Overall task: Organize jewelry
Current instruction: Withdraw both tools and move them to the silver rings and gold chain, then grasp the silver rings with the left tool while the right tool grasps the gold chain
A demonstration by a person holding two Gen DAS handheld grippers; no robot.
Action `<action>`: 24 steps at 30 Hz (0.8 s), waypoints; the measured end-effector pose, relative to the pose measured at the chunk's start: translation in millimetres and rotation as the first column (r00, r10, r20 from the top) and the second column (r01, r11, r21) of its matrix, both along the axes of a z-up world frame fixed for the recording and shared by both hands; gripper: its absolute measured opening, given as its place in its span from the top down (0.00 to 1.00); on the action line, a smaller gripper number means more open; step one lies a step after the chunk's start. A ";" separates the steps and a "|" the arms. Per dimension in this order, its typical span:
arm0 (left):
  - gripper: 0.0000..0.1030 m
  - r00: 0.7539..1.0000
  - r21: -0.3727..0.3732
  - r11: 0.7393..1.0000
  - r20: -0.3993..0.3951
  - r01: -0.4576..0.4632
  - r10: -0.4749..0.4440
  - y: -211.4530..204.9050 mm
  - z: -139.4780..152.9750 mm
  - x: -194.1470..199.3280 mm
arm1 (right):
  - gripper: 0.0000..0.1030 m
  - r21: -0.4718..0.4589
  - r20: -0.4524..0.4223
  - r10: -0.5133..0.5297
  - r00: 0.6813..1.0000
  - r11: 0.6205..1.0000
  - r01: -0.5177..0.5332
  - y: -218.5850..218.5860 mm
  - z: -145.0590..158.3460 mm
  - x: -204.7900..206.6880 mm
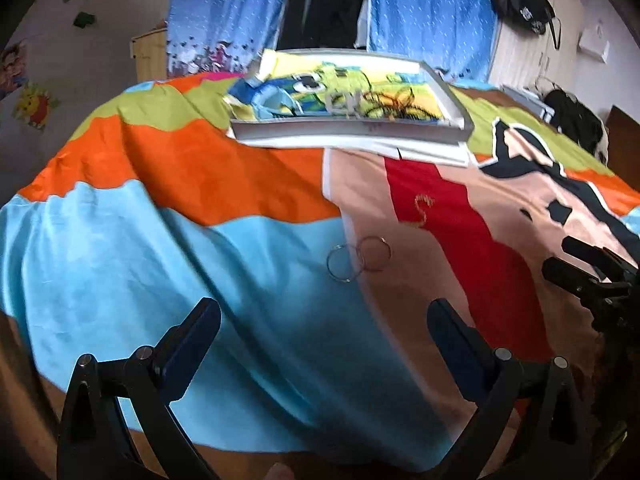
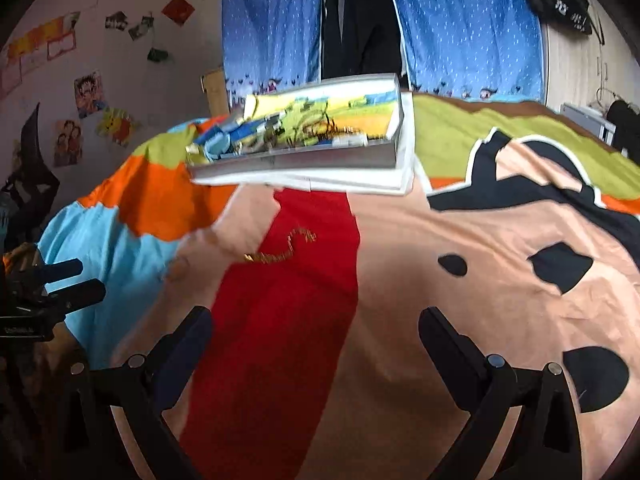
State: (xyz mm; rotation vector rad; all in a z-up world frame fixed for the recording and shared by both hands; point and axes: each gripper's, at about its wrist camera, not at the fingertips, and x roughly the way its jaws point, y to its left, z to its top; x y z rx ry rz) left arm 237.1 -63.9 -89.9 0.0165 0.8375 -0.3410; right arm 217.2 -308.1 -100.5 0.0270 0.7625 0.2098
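Observation:
Two thin metal hoop rings [image 1: 359, 257] lie overlapping on the colourful bedspread [image 1: 200, 208], ahead of my left gripper [image 1: 324, 320], which is open and empty. A gold chain [image 1: 422, 210] lies curled on the red patch beyond them; it also shows in the right wrist view [image 2: 286, 248]. My right gripper [image 2: 316, 328] is open and empty above the red patch, short of the chain. A shallow grey-rimmed box [image 1: 344, 130] with a cartoon-printed bottom sits further back and holds some jewelry; in the right wrist view the box [image 2: 296, 158] rests on its white lid.
The right gripper's body [image 1: 592, 276] shows at the left view's right edge, and the left gripper's body [image 2: 48, 292] at the right view's left edge. Blue curtains [image 2: 272, 20] hang behind the bed. A black bag [image 1: 576, 120] lies at the far right.

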 end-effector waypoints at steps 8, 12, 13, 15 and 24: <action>0.02 0.997 -0.014 1.000 -0.069 0.020 -0.021 -10.7 -19.8 20.3 | 0.00 0.023 -0.056 0.012 0.998 1.000 -0.011 -8.4 -17.1 19.6; 0.02 0.996 -0.033 0.999 -0.090 0.018 -0.021 -13.0 -23.0 30.3 | 0.00 0.034 -0.069 0.067 0.995 0.997 -0.065 -7.4 -17.7 40.2; 0.05 0.995 -0.037 0.999 -0.096 0.019 -0.022 -14.1 -23.5 32.7 | 0.00 0.041 -0.075 0.084 0.994 0.996 -0.081 -6.0 -17.8 45.4; 0.13 0.994 -0.044 0.999 -0.109 0.022 -0.027 -16.1 -26.2 38.2 | 0.00 0.065 -0.099 0.145 0.984 0.988 -0.139 -1.5 -19.8 58.5; 0.52 0.992 -0.035 0.999 -0.124 0.027 -0.031 -22.5 -31.2 54.0 | 0.05 0.092 -0.149 0.314 0.938 0.949 -0.302 28.1 -32.2 109.2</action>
